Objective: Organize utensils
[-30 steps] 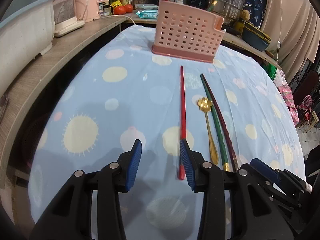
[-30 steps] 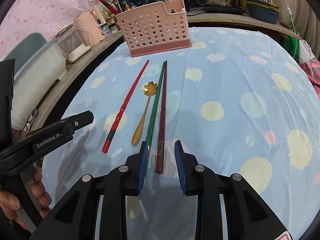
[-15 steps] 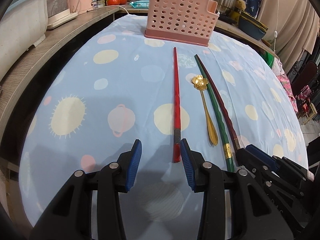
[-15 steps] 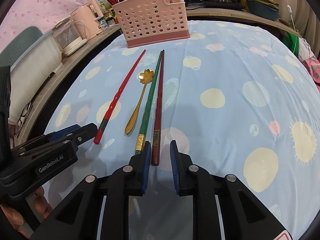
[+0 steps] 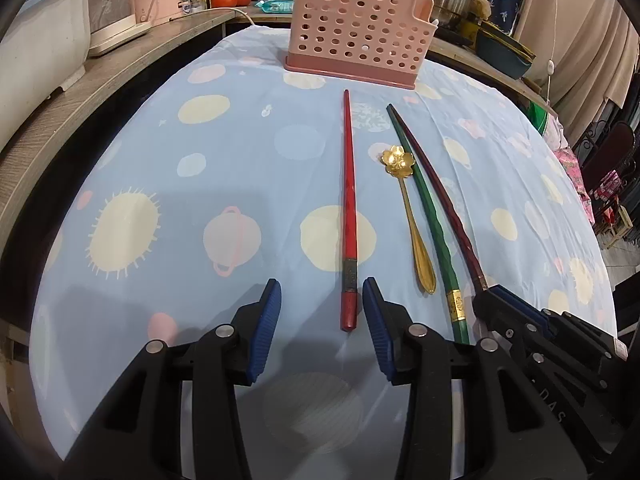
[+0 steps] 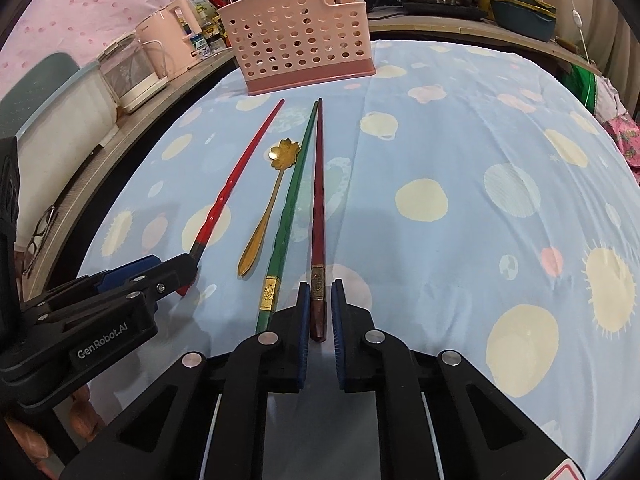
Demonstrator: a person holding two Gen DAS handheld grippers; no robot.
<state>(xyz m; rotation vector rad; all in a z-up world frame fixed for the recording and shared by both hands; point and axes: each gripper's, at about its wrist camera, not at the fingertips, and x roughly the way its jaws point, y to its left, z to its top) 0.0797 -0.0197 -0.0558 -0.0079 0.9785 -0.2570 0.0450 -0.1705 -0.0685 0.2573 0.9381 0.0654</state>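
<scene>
From the left view, the red chopstick's (image 5: 347, 216) butt end lay untouched between the half-spread left gripper (image 5: 322, 312) pads, while from the right view the right gripper (image 6: 319, 312) had clamped narrowly onto the maroon chopstick's (image 6: 318, 208) butt on the tablecloth (image 6: 460, 152).

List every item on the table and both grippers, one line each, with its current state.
Left gripper: open, jaws straddling the red chopstick's end.
Right gripper: shut on the dark red chopstick's end.
Red chopstick: flat on the cloth, not gripped.
Dark red chopstick: lying on the cloth, clamped.
Green chopstick: flat, untouched.
Gold flower spoon: flat, bowl towards the holder.
Pink utensil holder: upright; contents unclear.
</scene>
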